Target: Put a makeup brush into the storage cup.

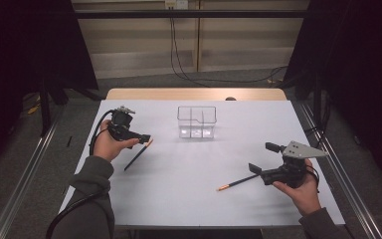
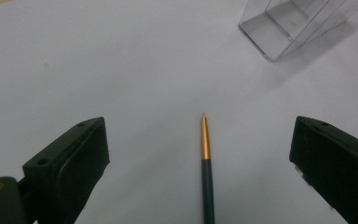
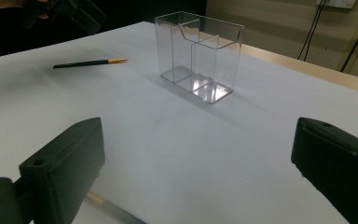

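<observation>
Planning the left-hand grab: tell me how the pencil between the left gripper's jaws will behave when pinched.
The pencil looks thin, straight and stiff, so it probably won't bend. It lies flat on the smooth white table and may roll or skid. The left gripper, jaws open, straddles it.

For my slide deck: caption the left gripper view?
Open left gripper straddles a dark, gold-tipped pen near a clear plastic compartment holder.

left pen cut off below | clear box cropped at top

left pen: dark, gold tip, flat on table | right pen: same
</observation>
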A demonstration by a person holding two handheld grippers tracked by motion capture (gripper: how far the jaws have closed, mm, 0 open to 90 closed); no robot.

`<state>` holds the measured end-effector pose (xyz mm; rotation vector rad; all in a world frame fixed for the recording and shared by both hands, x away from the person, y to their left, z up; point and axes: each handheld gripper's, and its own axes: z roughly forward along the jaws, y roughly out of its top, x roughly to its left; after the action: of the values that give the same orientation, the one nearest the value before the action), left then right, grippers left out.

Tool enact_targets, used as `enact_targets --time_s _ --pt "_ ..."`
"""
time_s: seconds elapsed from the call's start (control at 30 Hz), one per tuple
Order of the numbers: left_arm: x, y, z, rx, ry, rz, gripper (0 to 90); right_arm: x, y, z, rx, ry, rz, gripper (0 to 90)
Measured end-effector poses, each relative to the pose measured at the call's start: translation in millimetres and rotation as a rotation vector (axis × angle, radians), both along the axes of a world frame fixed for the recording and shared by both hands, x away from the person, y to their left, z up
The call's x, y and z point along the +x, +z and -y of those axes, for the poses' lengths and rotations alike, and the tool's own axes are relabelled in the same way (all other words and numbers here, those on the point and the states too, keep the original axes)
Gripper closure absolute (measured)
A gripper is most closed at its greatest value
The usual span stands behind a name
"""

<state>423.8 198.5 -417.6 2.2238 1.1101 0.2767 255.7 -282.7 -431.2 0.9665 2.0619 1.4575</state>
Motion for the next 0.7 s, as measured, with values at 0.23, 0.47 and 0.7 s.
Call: enact_targets --time_s 0.23,0.47,0.7 --pt "4.3 5.8 -0.4 0.06 0.007 -0.057 4.6 0.2 0.0 0.7 0.001 0.001 0.0 2.1" --pt "7.5 9.6 0.1 0.11 -0.004 -0.087 5.0 0.0 0.4 0.9 0.004 -0.003 0.002 2.1" --pt "11.4 9.5 2.4 0.154 -0.023 -0.144 5.8 0.2 0.3 1.8 0.002 -0.011 0.002 2.1"
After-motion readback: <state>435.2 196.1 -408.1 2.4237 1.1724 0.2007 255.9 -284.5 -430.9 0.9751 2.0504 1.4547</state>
